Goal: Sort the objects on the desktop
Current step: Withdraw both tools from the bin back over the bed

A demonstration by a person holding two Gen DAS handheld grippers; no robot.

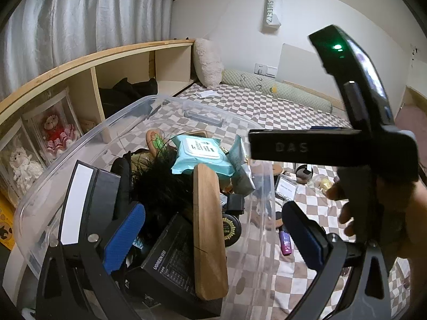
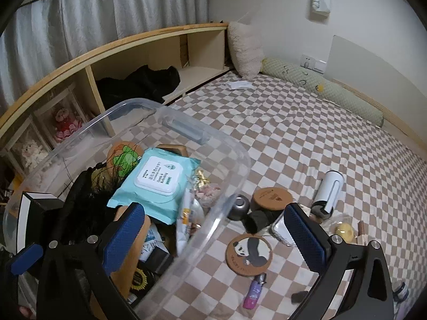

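A clear plastic bin (image 1: pixel 80 146) (image 2: pixel 218 144) stands on the checkered bed, filled with a blue wet-wipes pack (image 1: pixel 197 157) (image 2: pixel 154 184), a wooden board (image 1: pixel 208 234), a black box (image 1: pixel 170 269) and black feathery stuff (image 1: pixel 160 184). My left gripper (image 1: pixel 213 240) is open and empty above the bin. My right gripper (image 2: pixel 213 232) is open and empty over the bin's right rim; its body shows in the left wrist view (image 1: pixel 360 144). On the bed to the right lie a panda coaster (image 2: pixel 249 254), a pink tube (image 2: pixel 254 292) (image 1: pixel 285 244), a cork-lidded jar (image 2: pixel 271 198) and a white bottle (image 2: pixel 329 193).
A wooden shelf (image 2: pixel 133 45) with dolls and black cloth runs along the left. A pillow (image 2: pixel 244 50) and a long green bolster (image 2: pixel 333 90) lie by the far wall. A small metal cup (image 2: pixel 238 208) and a yellow ball (image 2: pixel 344 230) lie near the coaster.
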